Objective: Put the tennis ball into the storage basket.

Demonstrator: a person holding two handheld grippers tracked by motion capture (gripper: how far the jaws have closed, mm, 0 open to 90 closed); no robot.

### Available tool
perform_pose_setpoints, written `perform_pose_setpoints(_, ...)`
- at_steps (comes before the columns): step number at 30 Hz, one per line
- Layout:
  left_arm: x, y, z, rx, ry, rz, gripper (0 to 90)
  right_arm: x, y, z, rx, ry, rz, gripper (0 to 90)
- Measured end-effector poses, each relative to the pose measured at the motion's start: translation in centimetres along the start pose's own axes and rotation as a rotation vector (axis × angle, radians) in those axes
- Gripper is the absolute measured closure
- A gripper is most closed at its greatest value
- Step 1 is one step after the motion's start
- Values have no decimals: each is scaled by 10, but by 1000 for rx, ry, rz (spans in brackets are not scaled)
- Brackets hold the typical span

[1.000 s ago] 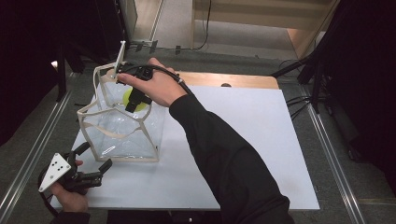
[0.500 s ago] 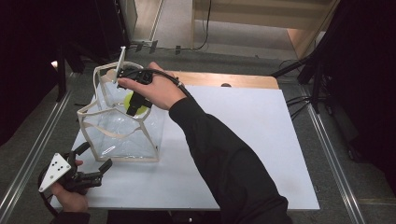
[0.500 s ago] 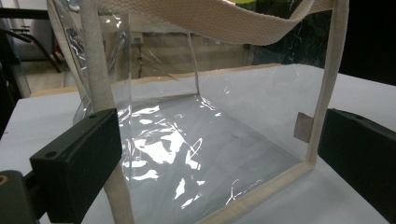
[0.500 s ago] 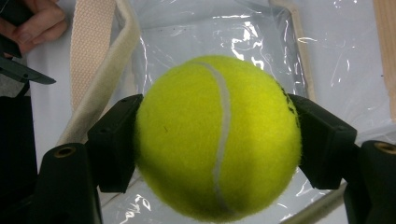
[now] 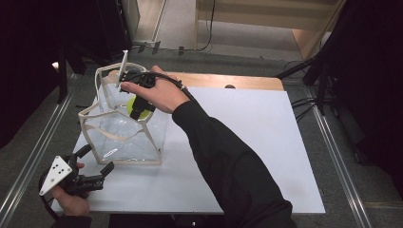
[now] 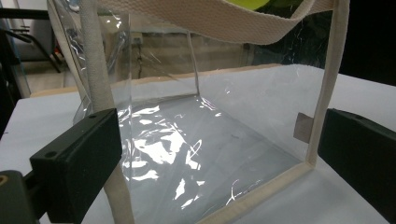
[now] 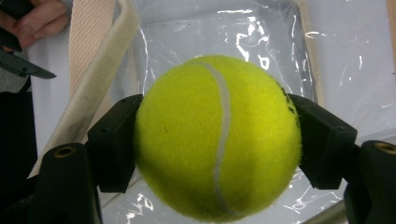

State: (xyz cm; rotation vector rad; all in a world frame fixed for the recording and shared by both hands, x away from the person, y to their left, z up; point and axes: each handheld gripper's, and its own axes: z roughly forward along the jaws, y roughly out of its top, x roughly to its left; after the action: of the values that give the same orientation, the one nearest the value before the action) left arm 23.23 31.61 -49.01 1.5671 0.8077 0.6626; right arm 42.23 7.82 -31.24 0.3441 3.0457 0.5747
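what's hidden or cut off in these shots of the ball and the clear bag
- Right gripper, high view: the hand covers its body and most of the tennis ball.
- Tennis ball, left gripper view: cut off by the top edge.
- Clear bag, right gripper view: the ball hides much of its floor.
- Left gripper: open beside the bag.

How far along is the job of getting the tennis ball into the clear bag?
Done: the right gripper has clamped the tennis ball and holds it over the mouth of the clear bag. In hand: lowering it. Left: letting go. The left gripper waits open beside the bag.
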Motion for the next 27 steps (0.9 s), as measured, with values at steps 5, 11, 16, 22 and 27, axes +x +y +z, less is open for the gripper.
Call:
perform_pose_setpoints(5, 0, 0, 0, -4, 0, -1, 0, 2, -2, -2, 29, 9, -17, 232)
perform_pose_setpoints(11, -1, 0, 1, -4, 0, -2, 0, 3, -5, -4, 41, 1, -27, 229)
perform_pose_setpoints(16, -1, 0, 1, -4, 0, -2, 0, 4, -6, -5, 45, -11, -28, 165)
perform_pose_setpoints(22, -1, 0, 1, -4, -1, -3, 0, 4, -7, -10, 21, -18, -26, 128)
perform_pose_setpoints(27, -1, 0, 1, -3, 1, -2, 0, 4, -8, -17, -24, -21, -30, 111)
